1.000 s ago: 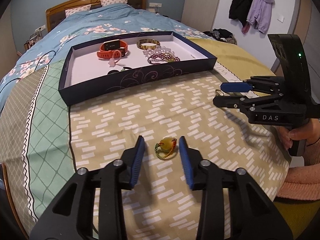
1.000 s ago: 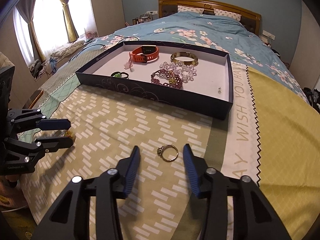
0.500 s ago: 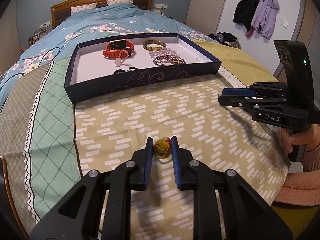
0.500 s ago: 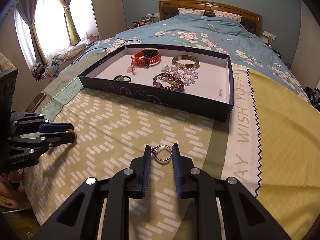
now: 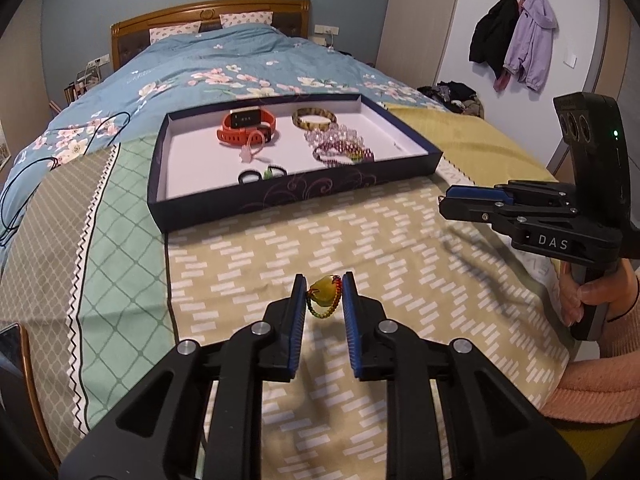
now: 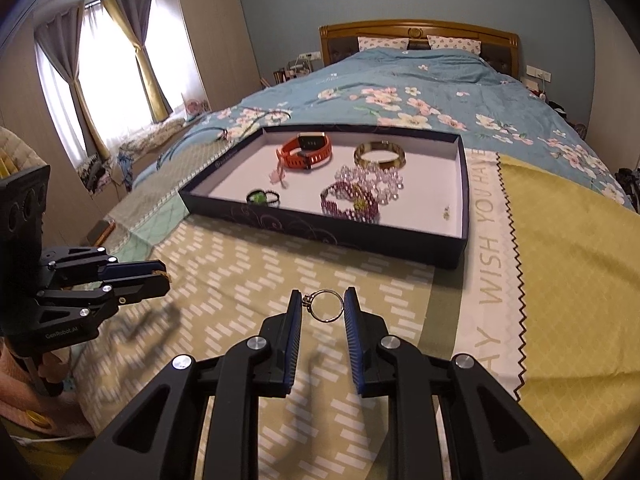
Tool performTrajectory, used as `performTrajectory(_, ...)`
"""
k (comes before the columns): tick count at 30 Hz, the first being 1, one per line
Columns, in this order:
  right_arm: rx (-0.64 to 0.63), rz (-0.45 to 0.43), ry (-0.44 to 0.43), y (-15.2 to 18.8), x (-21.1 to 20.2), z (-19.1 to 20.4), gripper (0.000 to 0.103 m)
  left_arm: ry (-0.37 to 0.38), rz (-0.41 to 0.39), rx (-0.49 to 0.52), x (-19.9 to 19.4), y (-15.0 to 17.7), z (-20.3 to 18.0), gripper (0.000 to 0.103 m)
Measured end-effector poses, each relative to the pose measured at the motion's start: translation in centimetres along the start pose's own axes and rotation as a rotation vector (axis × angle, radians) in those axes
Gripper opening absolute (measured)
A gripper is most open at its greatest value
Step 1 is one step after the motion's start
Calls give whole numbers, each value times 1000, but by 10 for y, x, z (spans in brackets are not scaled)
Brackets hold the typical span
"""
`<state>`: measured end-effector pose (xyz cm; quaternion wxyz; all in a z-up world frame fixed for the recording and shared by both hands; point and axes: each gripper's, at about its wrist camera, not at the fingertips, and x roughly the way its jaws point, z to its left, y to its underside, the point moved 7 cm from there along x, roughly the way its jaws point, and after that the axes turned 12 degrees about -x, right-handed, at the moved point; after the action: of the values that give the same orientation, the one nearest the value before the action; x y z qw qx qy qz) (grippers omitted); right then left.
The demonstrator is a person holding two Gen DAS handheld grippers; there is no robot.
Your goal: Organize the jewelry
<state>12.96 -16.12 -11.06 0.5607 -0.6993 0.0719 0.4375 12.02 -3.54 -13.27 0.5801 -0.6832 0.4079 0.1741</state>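
Note:
My left gripper is shut on a yellow-green stone pendant with a beaded cord and holds it above the patterned bedspread. My right gripper is shut on a thin metal ring, also lifted off the cloth. A dark blue tray with a white floor lies ahead on the bed; it also shows in the right wrist view. In it lie an orange watch, a gold bangle, clear and purple bead bracelets and small black rings.
The right gripper shows in the left wrist view, off to the right; the left gripper shows in the right wrist view, off to the left. A wooden headboard stands behind. A black cable lies left on the duvet.
Both grippers closed on their items, the left on the pendant and the right on the ring, and lifted them off the bedspread. Both views have risen and tilted up.

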Motion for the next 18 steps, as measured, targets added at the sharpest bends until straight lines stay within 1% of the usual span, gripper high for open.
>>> performTrajectory(9, 15, -77, -12, -19, -11, -1, 19, 6, -61, 15, -10, -21, -8, 18)
performTrajectory(18, 12, -107, -20, -30, -14, -3, 19, -10, -105, 28, -14, -34, -14, 18)
